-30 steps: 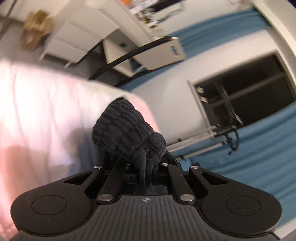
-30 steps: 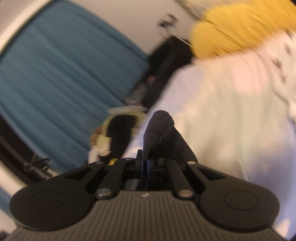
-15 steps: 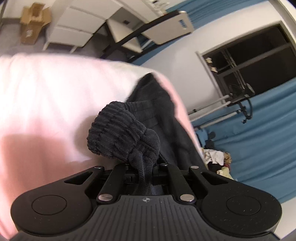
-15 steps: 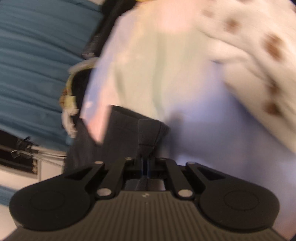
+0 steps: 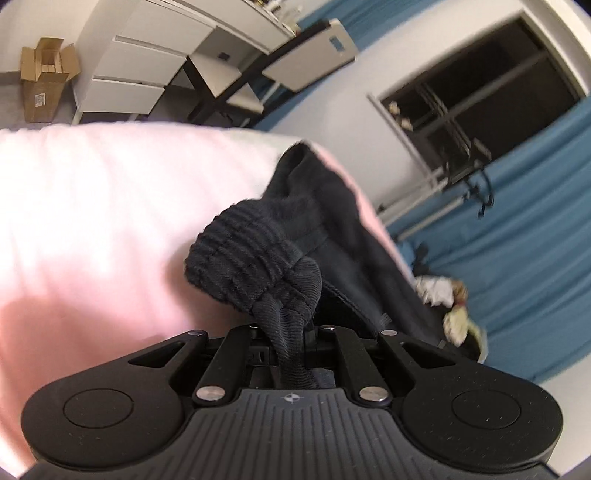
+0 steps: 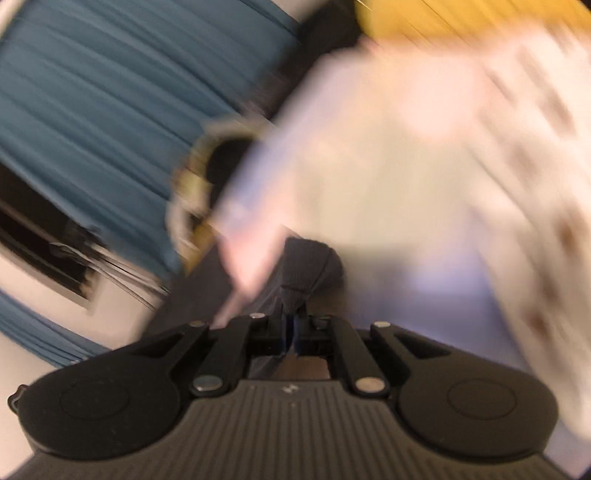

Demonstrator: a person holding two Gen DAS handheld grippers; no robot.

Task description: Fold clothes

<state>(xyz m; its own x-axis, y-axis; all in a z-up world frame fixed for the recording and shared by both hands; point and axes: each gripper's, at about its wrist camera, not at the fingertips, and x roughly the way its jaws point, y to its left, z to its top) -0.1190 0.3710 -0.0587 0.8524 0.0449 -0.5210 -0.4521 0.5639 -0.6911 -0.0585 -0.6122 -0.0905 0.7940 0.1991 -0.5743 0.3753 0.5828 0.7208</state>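
Note:
A black garment (image 5: 332, 229) lies stretched along the right edge of a pale pink bed sheet (image 5: 110, 206). My left gripper (image 5: 291, 328) is shut on its ribbed cuff (image 5: 243, 258), which bunches up just in front of the jaws. My right gripper (image 6: 293, 325) is shut on another dark part of the same garment (image 6: 306, 269), held just above the sheet (image 6: 388, 177). The right wrist view is heavily blurred.
A white drawer unit (image 5: 136, 66), a cardboard box (image 5: 44, 77) and a desk stand beyond the bed. Blue curtains (image 5: 517, 236) and a dark window (image 5: 480, 85) are to the right. A spotted cloth (image 6: 546, 155) and a yellow cloth (image 6: 461, 14) lie on the bed.
Both grippers swung while holding the black garment. More of the garment now shows laid out along the bed's edge in the left view. The right view tilted back toward the curtains.

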